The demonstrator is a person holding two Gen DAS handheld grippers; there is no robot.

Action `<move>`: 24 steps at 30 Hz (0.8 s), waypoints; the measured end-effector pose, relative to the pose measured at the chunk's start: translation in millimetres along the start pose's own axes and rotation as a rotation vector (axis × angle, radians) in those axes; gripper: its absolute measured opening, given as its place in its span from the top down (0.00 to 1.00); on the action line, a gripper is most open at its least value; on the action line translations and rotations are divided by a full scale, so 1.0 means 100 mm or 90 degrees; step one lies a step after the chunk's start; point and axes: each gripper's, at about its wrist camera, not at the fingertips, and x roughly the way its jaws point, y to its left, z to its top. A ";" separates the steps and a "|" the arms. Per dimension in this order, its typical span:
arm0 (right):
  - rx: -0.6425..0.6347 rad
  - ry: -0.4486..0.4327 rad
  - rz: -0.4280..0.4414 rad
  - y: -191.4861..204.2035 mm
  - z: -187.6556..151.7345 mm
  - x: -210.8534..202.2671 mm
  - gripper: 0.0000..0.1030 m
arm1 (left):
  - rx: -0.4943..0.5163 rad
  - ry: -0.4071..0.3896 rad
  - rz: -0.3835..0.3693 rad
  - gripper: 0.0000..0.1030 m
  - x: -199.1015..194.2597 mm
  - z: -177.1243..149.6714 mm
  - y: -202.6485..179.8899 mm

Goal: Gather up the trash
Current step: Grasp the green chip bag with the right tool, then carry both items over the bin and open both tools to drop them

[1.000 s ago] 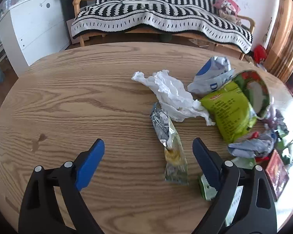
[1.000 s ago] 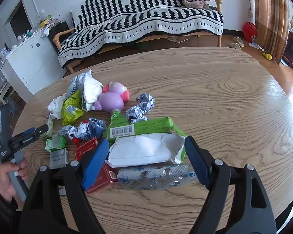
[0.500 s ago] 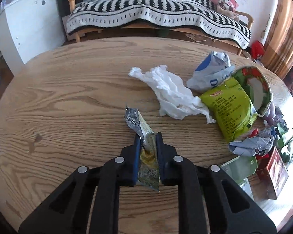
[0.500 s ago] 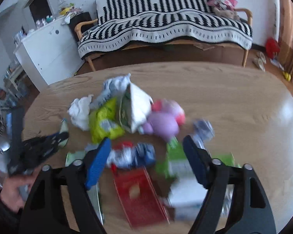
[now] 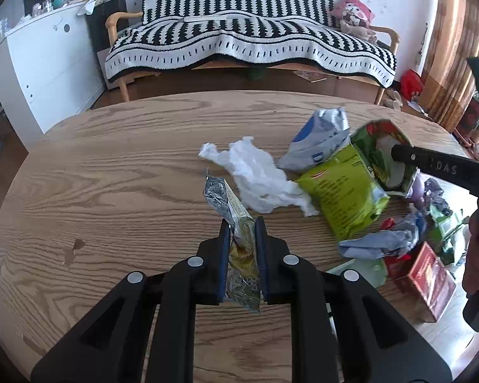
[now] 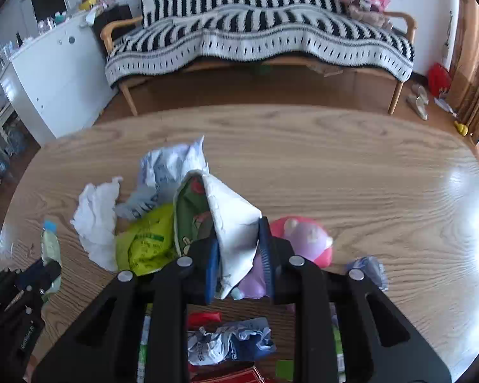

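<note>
A sofa under a black-and-white striped blanket point(image 5: 249, 41) stands behind the oval wooden tabletop point(image 5: 111, 198) where you work. Your left hand-held gripper point(image 5: 243, 249) is clamped on a silver-and-yellow foil wrapper point(image 5: 236, 223), whose far end sticks up and away from the blue pads. Just beyond it lies a crumpled white tissue point(image 5: 255, 175), touching a green snack bag point(image 5: 345, 191) with a blue-and-white pouch point(image 5: 316, 140) behind. Your right hand-held gripper point(image 6: 238, 255) is closed on the white-lined open mouth of a green-and-red bag point(image 6: 230, 217), pinched between its blue pads. A pink and purple toy point(image 6: 303, 239) sits just right of it, and crumpled blue-and-white paper point(image 6: 233, 344) lies nearer you, below the fingers.
</note>
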 end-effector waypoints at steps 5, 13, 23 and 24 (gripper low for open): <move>0.038 -0.051 0.005 -0.25 -0.01 -0.52 0.79 | 0.001 -0.016 -0.020 0.85 -0.16 0.02 -0.18; 0.094 -0.087 -0.040 -1.14 -0.60 -1.52 0.79 | 0.044 -0.037 -0.089 0.85 -0.51 -0.04 -0.98; 0.204 -0.102 -0.175 -2.65 -2.01 -2.61 0.78 | 0.204 -0.053 -0.260 0.85 -1.16 -0.56 -3.10; 0.221 -0.105 -0.195 -2.82 -2.18 -2.73 0.78 | 0.226 -0.050 -0.282 0.85 -1.23 -0.67 -3.37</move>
